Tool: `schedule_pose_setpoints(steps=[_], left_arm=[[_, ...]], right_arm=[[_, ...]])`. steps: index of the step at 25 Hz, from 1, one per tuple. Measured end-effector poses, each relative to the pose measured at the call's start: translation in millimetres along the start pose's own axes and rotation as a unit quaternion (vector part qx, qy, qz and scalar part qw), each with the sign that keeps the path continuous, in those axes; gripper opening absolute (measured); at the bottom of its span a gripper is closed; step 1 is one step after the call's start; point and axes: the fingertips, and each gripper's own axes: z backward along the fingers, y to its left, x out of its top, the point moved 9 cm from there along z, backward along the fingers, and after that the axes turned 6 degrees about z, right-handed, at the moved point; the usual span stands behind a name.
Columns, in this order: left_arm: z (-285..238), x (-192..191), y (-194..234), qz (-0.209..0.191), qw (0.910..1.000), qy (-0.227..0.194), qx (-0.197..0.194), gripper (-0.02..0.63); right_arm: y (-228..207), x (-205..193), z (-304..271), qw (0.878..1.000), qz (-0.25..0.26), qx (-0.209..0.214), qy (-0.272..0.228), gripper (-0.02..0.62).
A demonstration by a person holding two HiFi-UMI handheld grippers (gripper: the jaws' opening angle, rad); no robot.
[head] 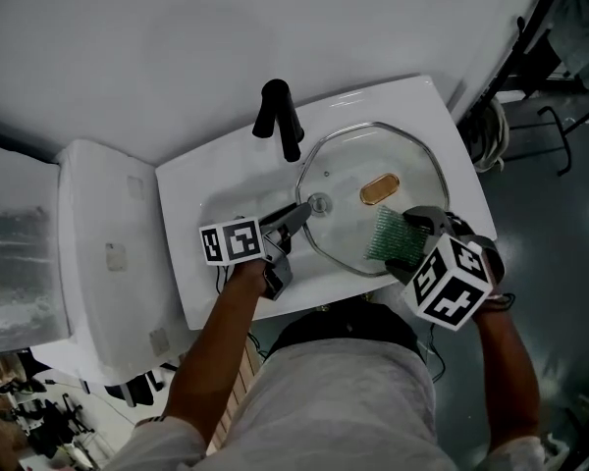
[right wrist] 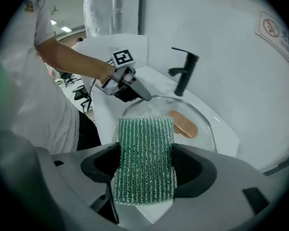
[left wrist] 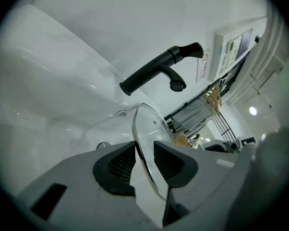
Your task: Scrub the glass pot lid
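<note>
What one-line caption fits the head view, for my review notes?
Over a sink, left gripper clamps the edge of the glass lid; right gripper holds a green scrubbing pad over it.

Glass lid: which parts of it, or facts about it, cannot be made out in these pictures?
- Head view: near rim of the lid, behind the sponge and right gripper.
- Left gripper view: its lower rim, behind the left gripper.
- Every view: whether the sponge touches the glass.
</note>
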Motion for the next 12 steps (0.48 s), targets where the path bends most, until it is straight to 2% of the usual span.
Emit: schedule_pose_setpoints(steps=[4, 7, 12], left_arm=[[0.2, -0.4, 0.2, 0.0, 1.0, -0.001, 0.001, 0.126], [0.4, -0.7, -0.4, 0.0, 1.0, -0.002, 0.002, 0.126], [0.4, -0.6, -1.1, 0.001, 1.0, -0.002, 0.002, 0.126]], right_arm=[[32.1, 39.6, -21.8, 0.998, 0.062, 0.027, 0.0, 0.333], [44.5, 51.6, -36.4, 0.994, 0.099, 0.034, 0.013, 0.333], [43.4, 44.4, -43.3, 0.993, 0.109, 0.034, 0.025, 0.333]])
